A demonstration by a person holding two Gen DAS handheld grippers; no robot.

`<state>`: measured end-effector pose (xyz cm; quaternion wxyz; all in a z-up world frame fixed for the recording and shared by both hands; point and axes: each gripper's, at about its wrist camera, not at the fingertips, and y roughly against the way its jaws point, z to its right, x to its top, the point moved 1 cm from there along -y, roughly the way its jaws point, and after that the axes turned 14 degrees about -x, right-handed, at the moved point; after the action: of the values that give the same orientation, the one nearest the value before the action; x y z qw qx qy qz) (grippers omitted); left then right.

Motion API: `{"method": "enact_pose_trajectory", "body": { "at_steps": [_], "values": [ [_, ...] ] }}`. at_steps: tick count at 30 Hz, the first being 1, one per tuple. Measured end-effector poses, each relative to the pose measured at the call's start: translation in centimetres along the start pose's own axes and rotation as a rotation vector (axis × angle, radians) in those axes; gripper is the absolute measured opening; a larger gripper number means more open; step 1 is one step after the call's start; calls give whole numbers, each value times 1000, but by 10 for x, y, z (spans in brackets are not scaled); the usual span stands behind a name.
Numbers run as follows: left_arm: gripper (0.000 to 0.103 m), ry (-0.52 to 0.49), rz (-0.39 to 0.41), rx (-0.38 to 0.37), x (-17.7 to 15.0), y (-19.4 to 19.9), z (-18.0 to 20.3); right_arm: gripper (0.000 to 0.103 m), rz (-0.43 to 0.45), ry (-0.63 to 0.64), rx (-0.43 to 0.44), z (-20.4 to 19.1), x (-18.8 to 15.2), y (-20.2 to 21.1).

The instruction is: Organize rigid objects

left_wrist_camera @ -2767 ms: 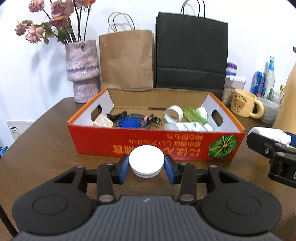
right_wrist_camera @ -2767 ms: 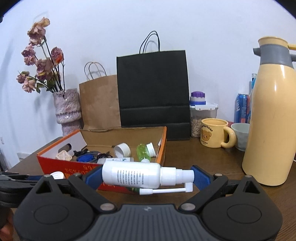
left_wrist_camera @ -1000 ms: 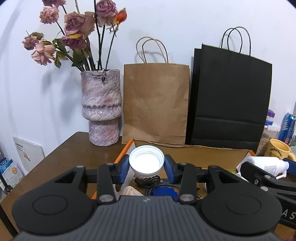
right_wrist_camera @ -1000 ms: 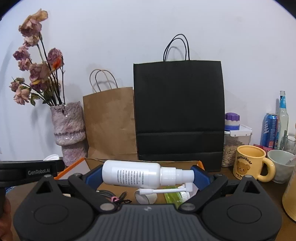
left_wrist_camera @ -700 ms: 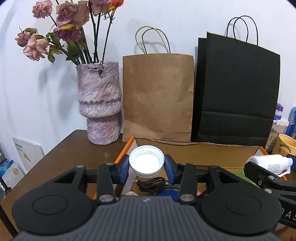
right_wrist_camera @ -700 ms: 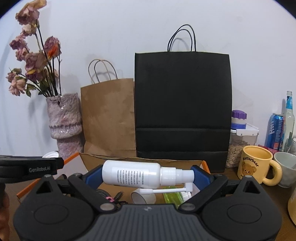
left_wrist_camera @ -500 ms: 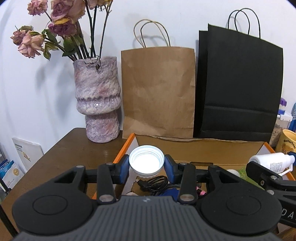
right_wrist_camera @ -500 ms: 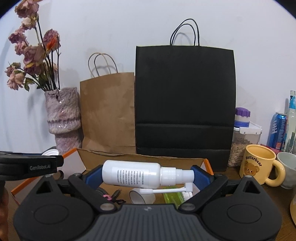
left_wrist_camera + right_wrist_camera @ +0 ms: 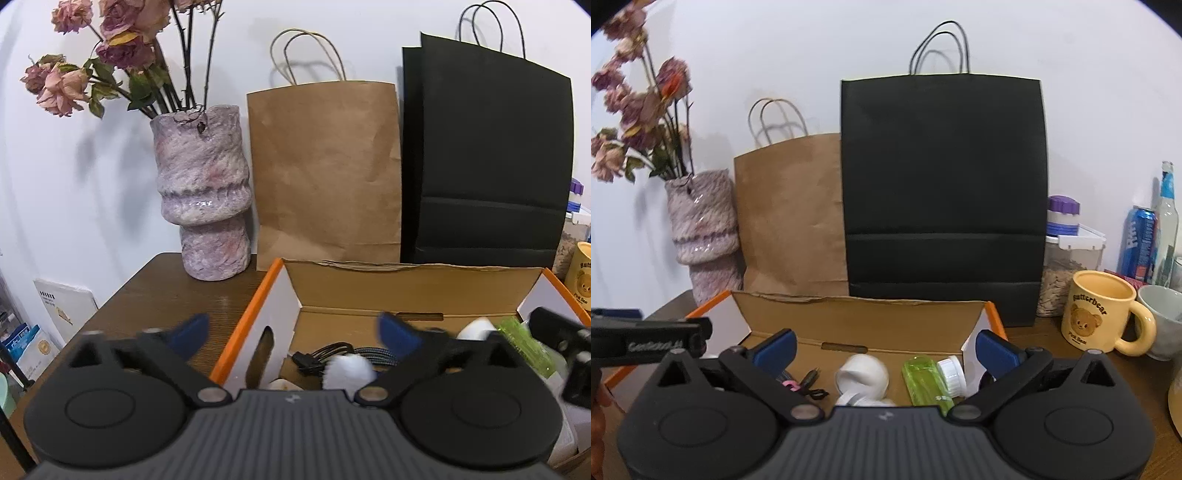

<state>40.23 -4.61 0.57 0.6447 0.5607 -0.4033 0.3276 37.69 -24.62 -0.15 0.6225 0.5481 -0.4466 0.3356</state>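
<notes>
The orange-rimmed cardboard box (image 9: 251, 321) lies right under both grippers. My left gripper (image 9: 293, 332) is opening wide above its left end. The white round lid (image 9: 349, 371) is a blur below and between the blue pads, loose and dropping into the box. My right gripper (image 9: 885, 347) is also opening over the box (image 9: 857, 314), with nothing between its jaws. The white spray bottle is out of its grip and I cannot pick it out below. A white tape roll (image 9: 862, 374) and a green bottle (image 9: 923, 380) lie inside.
Dark cables (image 9: 332, 350) lie in the box. Behind it stand a pink vase of dried roses (image 9: 203, 206), a brown paper bag (image 9: 325, 177) and a black bag (image 9: 484, 166). A yellow mug (image 9: 1102, 314), a jar (image 9: 1067, 251) and a can (image 9: 1137, 243) stand to the right.
Both grippers have sprung open. The white lid has left the left gripper's pads and is falling. The spray bottle has gone from between the right gripper's pads.
</notes>
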Motion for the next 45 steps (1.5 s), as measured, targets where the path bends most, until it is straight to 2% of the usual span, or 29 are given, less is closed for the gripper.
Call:
{"method": "enact_pose_trajectory", "body": {
  "at_steps": [23,34,45],
  "values": [
    [103,4,14,-10,3,15,0,103,28,-12,-14,11,3,17],
    [103,-42,39,-69,-7,56,5,103,58,-5,-24,28,-2,55],
    [103,-59,47,-111,-30,117,8,103,89,28,-1,33,-16,122]
  ]
}}
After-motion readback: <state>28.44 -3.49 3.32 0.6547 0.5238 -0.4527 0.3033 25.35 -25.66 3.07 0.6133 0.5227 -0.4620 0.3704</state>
